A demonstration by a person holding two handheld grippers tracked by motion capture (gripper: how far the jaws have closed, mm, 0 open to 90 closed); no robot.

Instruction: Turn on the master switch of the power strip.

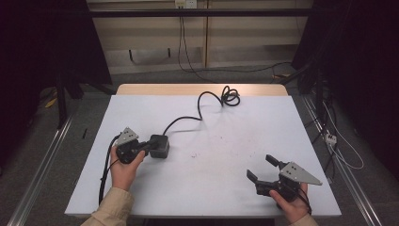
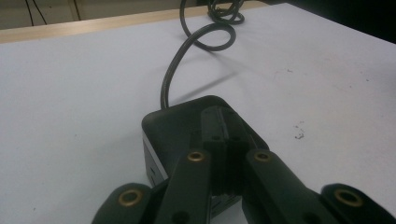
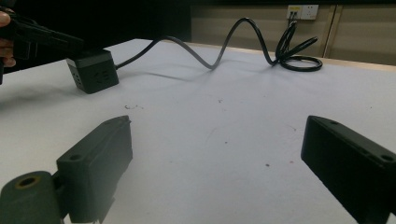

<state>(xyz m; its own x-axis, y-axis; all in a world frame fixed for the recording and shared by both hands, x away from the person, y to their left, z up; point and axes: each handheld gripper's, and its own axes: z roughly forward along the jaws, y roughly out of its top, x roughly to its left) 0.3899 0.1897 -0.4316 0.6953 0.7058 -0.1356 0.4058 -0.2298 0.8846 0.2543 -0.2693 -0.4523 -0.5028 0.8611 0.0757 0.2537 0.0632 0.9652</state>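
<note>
Your white table fills the frame's middle; a wall socket sits top centre, and a white power strip lies on the floor at right.

socket cube left, cable coil behind

Your black grippers, left gripper and right gripper, grey plates on top, black cube socket left of centre, black cord coiling upper centre, white table with tan far edge, your beige sleeve lower left

White table: black socket cube left of centre, its cable coiling at far edge.
</note>
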